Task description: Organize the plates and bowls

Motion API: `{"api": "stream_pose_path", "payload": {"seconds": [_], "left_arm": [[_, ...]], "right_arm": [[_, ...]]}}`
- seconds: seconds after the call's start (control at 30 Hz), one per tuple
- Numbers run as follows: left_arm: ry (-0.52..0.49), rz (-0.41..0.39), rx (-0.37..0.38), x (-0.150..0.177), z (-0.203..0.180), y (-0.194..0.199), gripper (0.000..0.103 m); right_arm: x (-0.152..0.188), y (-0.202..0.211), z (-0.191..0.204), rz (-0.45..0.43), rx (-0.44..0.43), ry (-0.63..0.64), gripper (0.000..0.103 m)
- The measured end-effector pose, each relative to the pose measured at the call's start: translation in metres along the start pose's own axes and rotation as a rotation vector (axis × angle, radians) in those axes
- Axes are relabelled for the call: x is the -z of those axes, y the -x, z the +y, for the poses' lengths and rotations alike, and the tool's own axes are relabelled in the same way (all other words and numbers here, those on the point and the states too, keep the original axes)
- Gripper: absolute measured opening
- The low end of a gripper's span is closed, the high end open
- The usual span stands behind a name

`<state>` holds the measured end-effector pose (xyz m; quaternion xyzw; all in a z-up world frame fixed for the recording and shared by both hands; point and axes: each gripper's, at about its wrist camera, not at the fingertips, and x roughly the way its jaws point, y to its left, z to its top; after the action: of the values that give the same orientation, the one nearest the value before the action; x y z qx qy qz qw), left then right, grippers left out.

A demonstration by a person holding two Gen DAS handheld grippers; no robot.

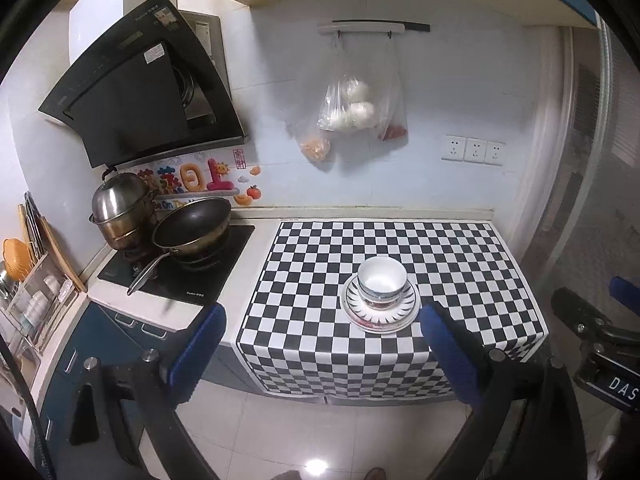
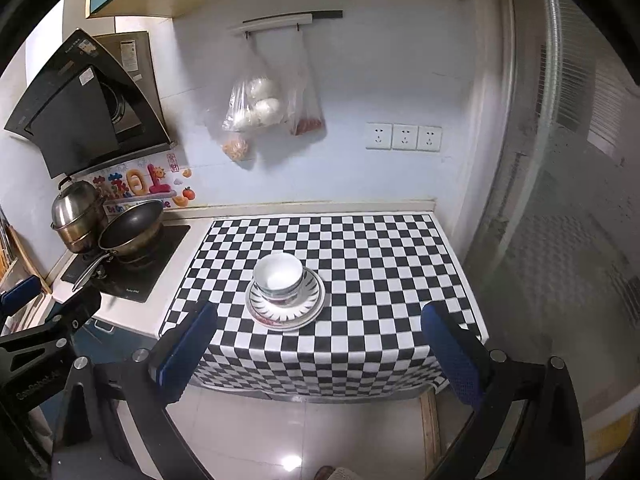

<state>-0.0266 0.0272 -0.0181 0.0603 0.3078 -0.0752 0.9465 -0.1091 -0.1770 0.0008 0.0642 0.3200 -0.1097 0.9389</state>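
Checkered cloth point(image 1: 460, 248) over the kitchen counter, stove point(image 1: 180, 276) to its left with wok point(image 1: 192, 228) and steel pot point(image 1: 120, 208). Item: white bowl point(image 1: 382, 280), upright, mouth up, nested in stacked plates point(image 1: 380, 312) (round, no long axis) near the cloth's front centre. Left gripper point(image 1: 320, 352): jaws wide, holding nothing, short of the stack. Right gripper point(image 2: 320, 348): likewise wide and empty, stack ahead between its fingers' lines, apart.

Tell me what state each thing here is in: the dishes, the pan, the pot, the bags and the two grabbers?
Bowl: upright, empty, stacked on the plates.
Plates: stacked on the checkered cloth.
Pan: empty, on the stove.
Pot: lidded.
Bags: hanging, filled.
Left gripper: open, empty.
Right gripper: open, empty.
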Motion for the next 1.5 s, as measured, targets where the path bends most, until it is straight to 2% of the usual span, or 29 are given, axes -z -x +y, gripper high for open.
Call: {"api": "stream_pose_path", "payload": {"seconds": [0.5,1.07,1.5], "left_arm": [[-0.01,-0.017,0.006,0.022,0.021,0.028,0.1],[-0.005,-0.035,0.026,0.026,0.034,0.035,0.1],[0.003,-0.031,0.011,0.027,0.034,0.036,0.1]], "right_arm": [[0.028,0.04,0.013,-0.017,0.044,-0.028,0.103],[0.03,0.051,0.031,-0.027,0.082,-0.012,0.103],[0.028,0.048,0.037,-0.029,0.078,-0.01,0.103]]}}
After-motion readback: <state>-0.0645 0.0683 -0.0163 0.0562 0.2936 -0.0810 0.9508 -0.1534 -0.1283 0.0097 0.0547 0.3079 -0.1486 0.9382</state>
